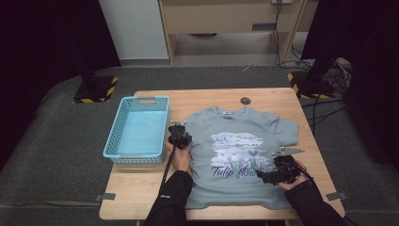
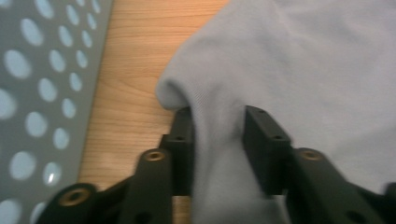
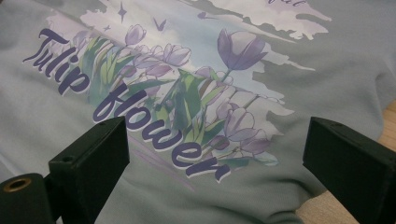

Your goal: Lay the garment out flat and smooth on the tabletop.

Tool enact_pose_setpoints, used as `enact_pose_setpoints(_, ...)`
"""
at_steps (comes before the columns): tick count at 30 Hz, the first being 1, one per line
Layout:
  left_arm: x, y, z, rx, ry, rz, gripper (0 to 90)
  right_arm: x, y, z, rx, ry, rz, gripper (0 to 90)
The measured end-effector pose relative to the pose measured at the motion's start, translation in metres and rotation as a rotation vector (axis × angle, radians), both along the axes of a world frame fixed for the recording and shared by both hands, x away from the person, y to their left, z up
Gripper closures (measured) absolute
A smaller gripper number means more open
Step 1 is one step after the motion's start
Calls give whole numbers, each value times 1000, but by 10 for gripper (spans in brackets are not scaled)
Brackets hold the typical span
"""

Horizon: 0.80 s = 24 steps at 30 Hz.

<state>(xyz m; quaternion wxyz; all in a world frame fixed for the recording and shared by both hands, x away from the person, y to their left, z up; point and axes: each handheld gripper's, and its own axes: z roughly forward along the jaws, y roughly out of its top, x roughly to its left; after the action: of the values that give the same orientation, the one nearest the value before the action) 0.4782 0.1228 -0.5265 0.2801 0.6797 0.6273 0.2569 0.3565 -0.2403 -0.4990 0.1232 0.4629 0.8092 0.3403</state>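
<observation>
Item one, container: a light blue perforated plastic basket [image 1: 139, 128] on the left part of the wooden table [image 1: 141, 188]. I see only its bare pale floor inside; nothing lies in it. In the left gripper view its holed wall [image 2: 42, 93] stands just beside the work, with a strip of bare wood between it and the cloth.

Item two, the garment: a grey-blue T-shirt [image 1: 235, 188] spread flat, front up, collar toward the far edge, covering the middle and right of the table. The print reads "Tulip flower" [image 3: 135, 112] under purple tulips.

Item three, my left gripper [image 1: 179, 137]: it sits at the shirt's left sleeve, between basket and shirt body. A fold of sleeve fabric [image 2: 219, 140] rises between the two black jaws, which I read as pinched onto it.

Item four, my right gripper [image 1: 278, 172]: over the lower right of the shirt, beside the print. Its jaws stand wide apart with nothing between them but the flat shirt below.

Item five, surroundings: a small dark round disc [image 1: 245, 100] on the table past the collar, apart from it. Black and yellow striped stand bases [image 1: 96, 89] sit on the grey floor beyond the table.
</observation>
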Motion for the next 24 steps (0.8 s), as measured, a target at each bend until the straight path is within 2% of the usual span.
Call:
enact_pose_setpoints(2, 0, -1, 0, -13, 3, -6, 772, 0, 0, -1, -2, 4, 4, 71)
enact_pose_setpoints(6, -1, 0, 7, -78, -22, -7, 812, 1, 1, -1, -3, 6, 7, 71)
enact_pose_setpoints(10, -6, -10, 25, -61, -80, -68, 809, 1, 0, 0, 0, 8, 2, 72)
enact_pose_setpoints(13, -11, -28, 37, -26, -124, -150, 807, 1, 1, -1, -2, 8, 4, 73)
enact_pose_setpoints(15, -15, -44, 37, 5, -120, -208, 804, 1, 1, -1, -5, 6, 5, 73)
enact_pose_setpoints(18, -18, -64, 27, 13, -77, -278, 787, 1, 1, -1, -4, 7, 5, 73)
enact_pose_setpoints(21, -18, -78, 15, -3, -33, -334, 746, 1, 0, 0, -1, 7, 2, 74)
enact_pose_setpoints(24, -18, -83, 10, -41, -20, -399, 679, 2, 0, 0, 2, 5, 4, 75)
